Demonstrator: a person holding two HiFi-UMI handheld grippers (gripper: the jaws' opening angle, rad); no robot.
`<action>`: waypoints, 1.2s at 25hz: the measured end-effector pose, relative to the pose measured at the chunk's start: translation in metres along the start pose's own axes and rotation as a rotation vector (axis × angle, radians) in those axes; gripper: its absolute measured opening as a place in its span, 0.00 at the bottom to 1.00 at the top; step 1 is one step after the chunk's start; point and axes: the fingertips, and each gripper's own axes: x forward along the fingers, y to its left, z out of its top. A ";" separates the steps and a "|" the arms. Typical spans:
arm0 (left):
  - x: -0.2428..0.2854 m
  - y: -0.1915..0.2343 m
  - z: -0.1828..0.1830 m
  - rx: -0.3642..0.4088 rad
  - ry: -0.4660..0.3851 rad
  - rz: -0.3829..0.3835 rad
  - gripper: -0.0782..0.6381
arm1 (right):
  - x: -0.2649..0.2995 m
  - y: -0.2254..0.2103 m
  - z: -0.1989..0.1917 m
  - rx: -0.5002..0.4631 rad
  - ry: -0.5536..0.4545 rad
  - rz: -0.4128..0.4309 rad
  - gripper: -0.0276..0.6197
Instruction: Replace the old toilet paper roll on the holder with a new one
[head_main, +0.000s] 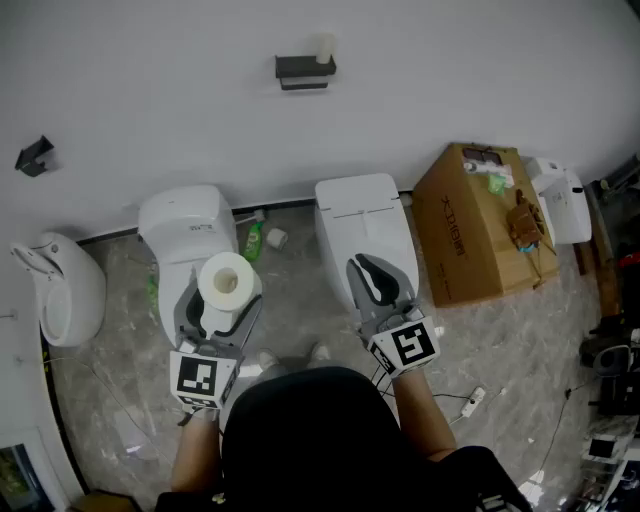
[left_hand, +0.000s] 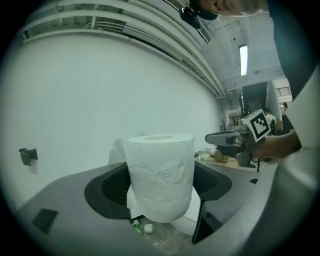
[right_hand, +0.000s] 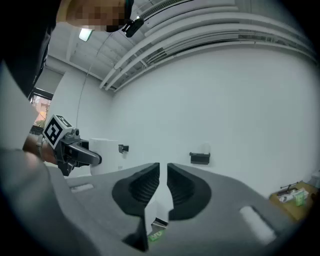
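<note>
While left gripper (head_main: 222, 300) holds roll (head_main: 226, 278), holder (head_main: 305, 68) on white wall (head_main: 450, 60), well apart

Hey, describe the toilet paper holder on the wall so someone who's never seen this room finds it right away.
Start at the white wall behind the two white toilets. The holder is the wide dark bracket mounted on it above the gap between them. Unlike the smaller dark bracket far left, it carries a pale tube at its right end.

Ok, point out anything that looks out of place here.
A green bottle and small white tube lie on the floor between the left toilet and right toilet, like dropped litter.
</note>
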 end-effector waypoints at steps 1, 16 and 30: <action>0.004 -0.002 0.001 0.000 0.002 0.002 0.64 | 0.000 -0.005 0.000 0.000 0.000 0.002 0.11; 0.078 -0.057 0.025 0.008 0.006 0.009 0.64 | -0.032 -0.103 -0.015 0.097 -0.035 -0.018 0.11; 0.143 -0.038 0.022 -0.002 -0.001 -0.005 0.64 | 0.000 -0.152 -0.039 0.130 -0.005 -0.057 0.11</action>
